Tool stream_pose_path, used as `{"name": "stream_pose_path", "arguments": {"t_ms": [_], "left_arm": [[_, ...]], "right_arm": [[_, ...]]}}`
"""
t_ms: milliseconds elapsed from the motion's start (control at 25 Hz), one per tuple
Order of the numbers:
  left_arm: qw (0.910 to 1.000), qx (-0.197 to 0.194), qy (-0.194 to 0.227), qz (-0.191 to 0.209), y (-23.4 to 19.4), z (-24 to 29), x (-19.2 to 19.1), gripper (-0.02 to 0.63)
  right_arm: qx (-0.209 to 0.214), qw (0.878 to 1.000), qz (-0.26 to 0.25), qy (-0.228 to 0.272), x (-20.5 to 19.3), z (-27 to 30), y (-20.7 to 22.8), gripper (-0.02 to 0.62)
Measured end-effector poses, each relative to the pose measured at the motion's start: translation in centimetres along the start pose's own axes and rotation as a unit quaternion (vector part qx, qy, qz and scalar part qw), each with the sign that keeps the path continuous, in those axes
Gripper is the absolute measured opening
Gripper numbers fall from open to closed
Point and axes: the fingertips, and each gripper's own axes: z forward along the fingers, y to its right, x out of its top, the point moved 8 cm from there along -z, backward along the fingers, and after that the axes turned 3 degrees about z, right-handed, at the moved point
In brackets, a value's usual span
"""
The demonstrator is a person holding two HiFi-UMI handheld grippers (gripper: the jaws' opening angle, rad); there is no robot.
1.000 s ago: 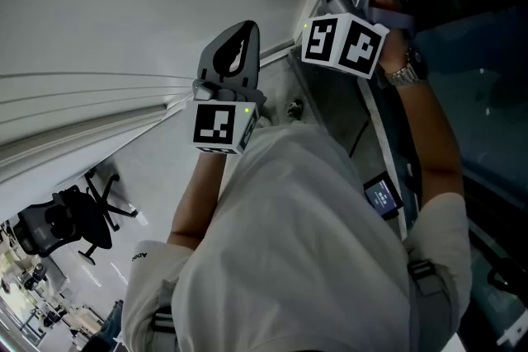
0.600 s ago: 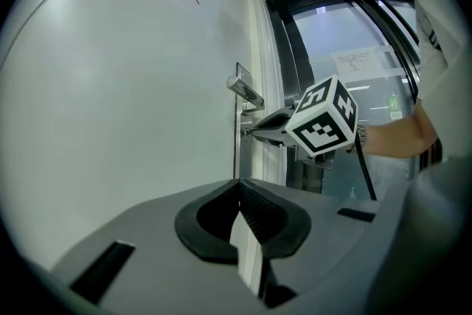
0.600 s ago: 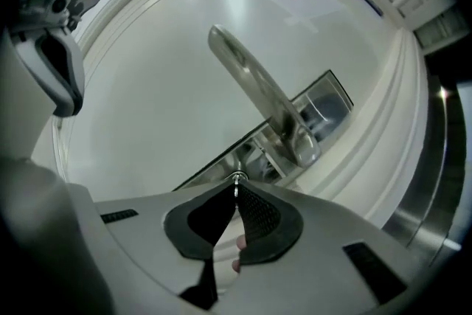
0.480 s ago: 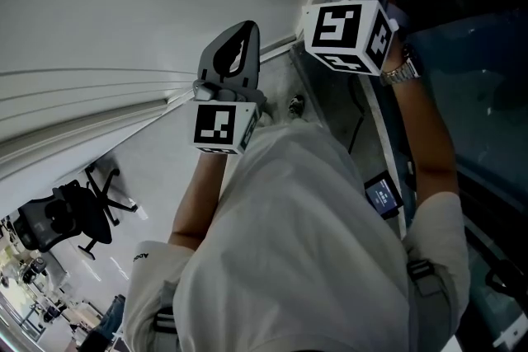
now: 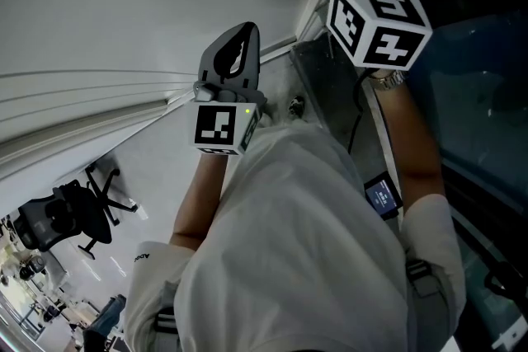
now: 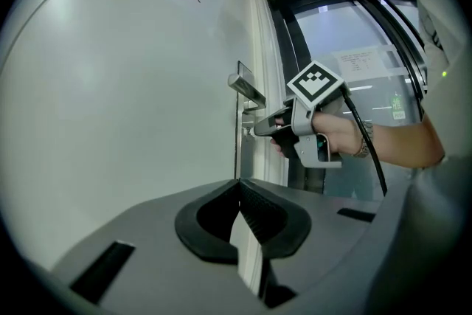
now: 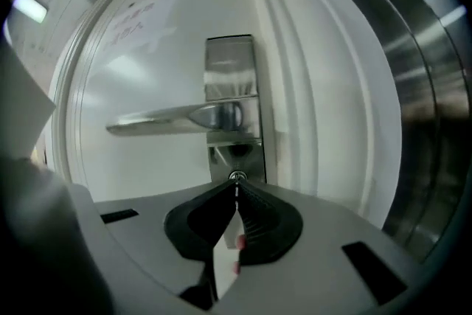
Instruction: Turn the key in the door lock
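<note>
Key (image 7: 237, 187) is showing as a thin sliver pinched between the jaw tips of the right gripper (image 7: 236, 192), whose jaws have just been closing and are clamping on it, while its far end is sitting in the round lock cylinder (image 7: 237, 175) at the foot of the metal lock plate (image 7: 231, 63). Just above the cylinder, the lever handle (image 7: 169, 116) is lying level across the white door (image 7: 140, 33). Off to the side, the left gripper (image 6: 240, 192) is hanging well apart from the lock, its jaws pressing together on nothing and pointing along the door.
</note>
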Motion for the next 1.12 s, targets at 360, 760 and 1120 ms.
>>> {"name": "stream_pose_path", "arguments": {"t_ms": [360,760,1120], "left_arm": [[1.0000,0.004,-0.002,-0.002,0.1,0.1,-0.1,0.010],[1.0000,-0.002,-0.006,-0.002,0.3,0.5,-0.3,0.009],[0.9999,-0.006,-0.009,0.000,0.4,0.5,-0.3,0.010]], "right_arm": [[0.089,0.915,0.394,-0.013,-0.6,0.1,2.5,0.012],[0.162,0.903,0.397,-0.017,-0.8,0.7,2.7,0.036],[0.101,0.990,0.095,-0.023,-0.7,-1.0,1.6,0.096]]}}
